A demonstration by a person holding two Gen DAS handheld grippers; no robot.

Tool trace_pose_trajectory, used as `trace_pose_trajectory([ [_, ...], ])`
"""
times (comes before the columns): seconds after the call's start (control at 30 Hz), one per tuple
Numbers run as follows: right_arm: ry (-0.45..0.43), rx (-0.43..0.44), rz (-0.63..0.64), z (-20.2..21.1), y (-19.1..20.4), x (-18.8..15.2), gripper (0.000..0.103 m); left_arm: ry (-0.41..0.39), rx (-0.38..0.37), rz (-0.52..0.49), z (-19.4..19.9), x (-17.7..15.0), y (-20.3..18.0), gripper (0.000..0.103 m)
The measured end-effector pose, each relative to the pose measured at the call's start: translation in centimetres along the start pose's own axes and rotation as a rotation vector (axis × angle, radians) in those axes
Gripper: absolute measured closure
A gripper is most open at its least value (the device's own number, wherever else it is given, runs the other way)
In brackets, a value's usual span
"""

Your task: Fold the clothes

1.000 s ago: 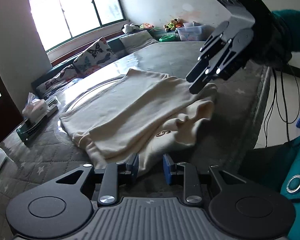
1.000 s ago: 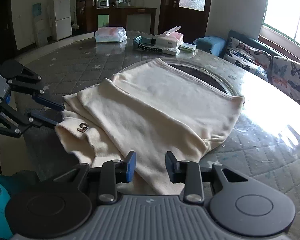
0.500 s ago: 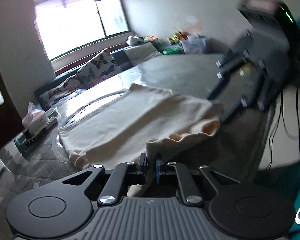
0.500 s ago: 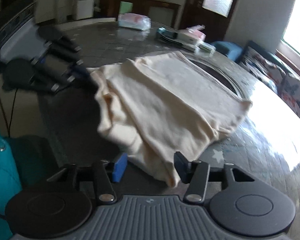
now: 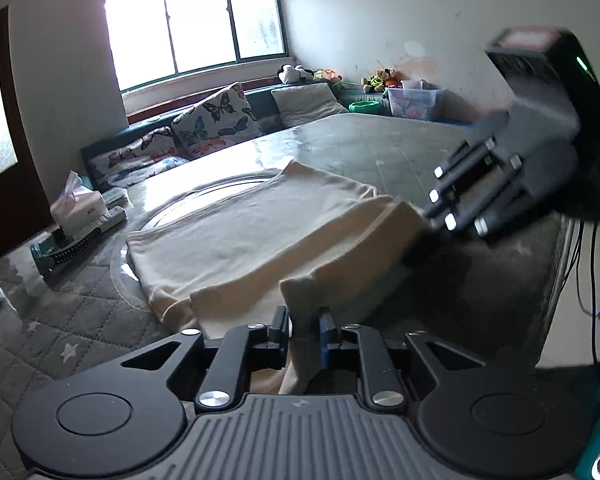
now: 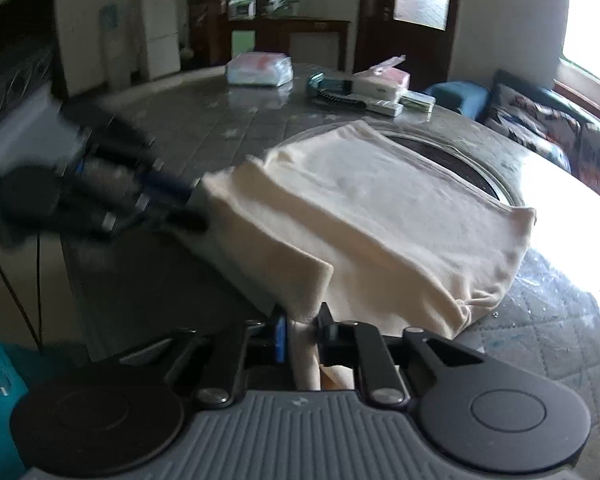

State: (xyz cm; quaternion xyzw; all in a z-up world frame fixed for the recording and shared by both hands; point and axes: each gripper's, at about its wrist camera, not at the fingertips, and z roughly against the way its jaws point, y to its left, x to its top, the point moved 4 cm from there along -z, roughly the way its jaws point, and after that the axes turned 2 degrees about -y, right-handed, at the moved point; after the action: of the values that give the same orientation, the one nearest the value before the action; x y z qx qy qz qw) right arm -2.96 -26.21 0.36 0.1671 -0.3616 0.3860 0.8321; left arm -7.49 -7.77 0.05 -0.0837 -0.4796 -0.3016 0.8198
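A home living room, probably: butterfly-print cushions (image 5: pixel 216 120) on a window bench, soft toys (image 5: pixel 380 78), white refrigerator (image 6: pixel 162 28).

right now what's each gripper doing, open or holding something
left gripper: cream garment corner pinched between its pads, jaws opening slightly
right gripper: jaws closing on the garment's other near corner

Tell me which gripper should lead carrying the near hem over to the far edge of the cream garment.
Neither clearly: both. The left gripper and right gripper each have a near corner of the cream garment between their fingers, hem lifted between them. The left's jaws are opening, the right's closing, so the right looks slightly firmer.
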Motion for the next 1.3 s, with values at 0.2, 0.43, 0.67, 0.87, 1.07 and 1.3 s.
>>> trace_pose_trajectory([
  [0.2,-0.027,-0.002,-0.040,0.4,-0.6,0.9,0.093,0.020,0.051,-0.113,0.5,-1.8,-1.1,0.082],
  [0.43,-0.066,-0.019,-0.025,1.6,0.2,0.9,0.095,-0.010,0.075,-0.105,1.9,-2.2,-1.2,0.099],
  [0.67,-0.110,0.002,0.004,5.2,1.7,1.0,0.095,-0.059,0.042,-0.084,5.5,-0.8,-1.6,0.099],
  [0.87,-0.104,0.053,0.007,9.5,4.7,-0.5,0.095,-0.087,0.009,-0.118,9.8,-0.7,-4.8,0.099],
  [1.07,-0.110,0.033,0.013,11.5,6.3,-0.9,0.095,-0.123,0.031,-0.116,10.8,0.0,-5.3,0.099],
  [1.3,-0.131,-0.003,-0.038,10.2,3.1,1.3,0.095,-0.149,0.076,-0.074,7.9,2.8,-2.7,0.099],
])
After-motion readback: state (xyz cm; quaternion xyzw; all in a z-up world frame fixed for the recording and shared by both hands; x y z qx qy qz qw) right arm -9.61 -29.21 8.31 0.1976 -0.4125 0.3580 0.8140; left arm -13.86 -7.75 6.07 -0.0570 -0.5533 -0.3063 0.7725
